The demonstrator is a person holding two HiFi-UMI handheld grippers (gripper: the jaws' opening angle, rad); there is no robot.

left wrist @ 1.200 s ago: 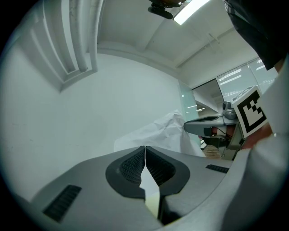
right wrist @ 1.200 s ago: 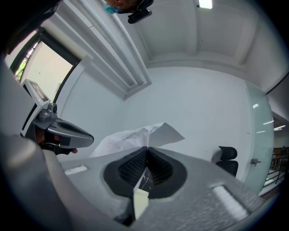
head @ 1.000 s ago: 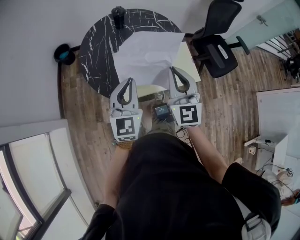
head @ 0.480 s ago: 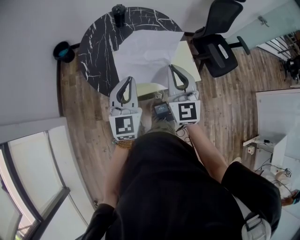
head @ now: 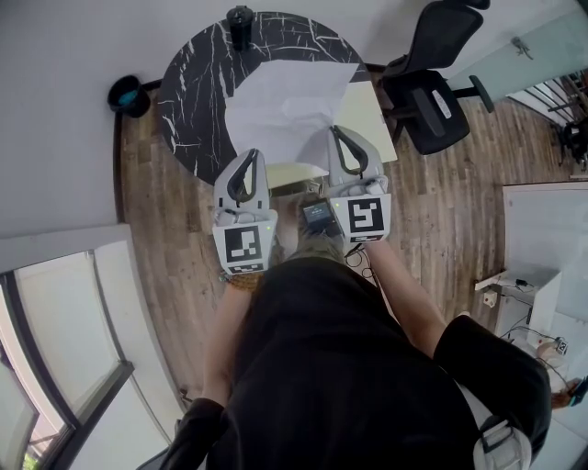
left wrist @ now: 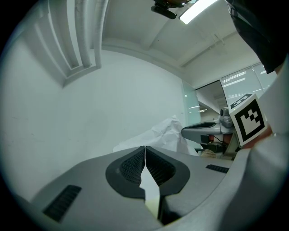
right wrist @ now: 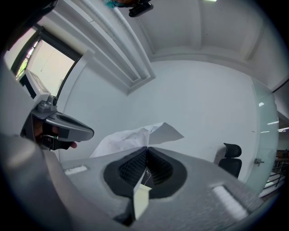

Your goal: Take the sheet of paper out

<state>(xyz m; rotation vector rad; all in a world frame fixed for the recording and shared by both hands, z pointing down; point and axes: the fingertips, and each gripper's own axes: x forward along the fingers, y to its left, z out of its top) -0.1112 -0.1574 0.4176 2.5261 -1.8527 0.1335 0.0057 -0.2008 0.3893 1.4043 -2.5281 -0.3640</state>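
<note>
The white crumpled sheet of paper (head: 285, 106) is the only sheet to be seen. It is held by its near edge at two places and is spread over the near side of the round black marble-patterned table (head: 188, 110). In both gripper views it is seen rising beyond the jaw tips against the pale wall.

Two grey two-jaw grippers are counted. The left gripper (head: 249, 154) is closed, its ribbed black pads (left wrist: 131, 167) brought together at the tip on the sheet's near left corner. The right gripper (head: 336, 130) is likewise closed, the sheet's near right edge being pinched between its pads (right wrist: 133, 167). The two grippers are held side by side and apart, pointed the same way. One cube with square black-and-white markers is carried on each: one (head: 245, 250) on the left, one (head: 366, 217) on the right.

On the round table's far rim one dark cylindrical container (head: 241, 18) is set upright, well apart from the sheet. Just beside the round table, at its right, one pale rectangular tabletop (head: 378, 119) is seen, its left part covered by the sheet. One black office chair (head: 436, 87) is placed beyond that tabletop. One black bin with a teal lining (head: 127, 95) is stood on the wooden plank floor (head: 165, 239) by the wall, at the round table's left.
</note>
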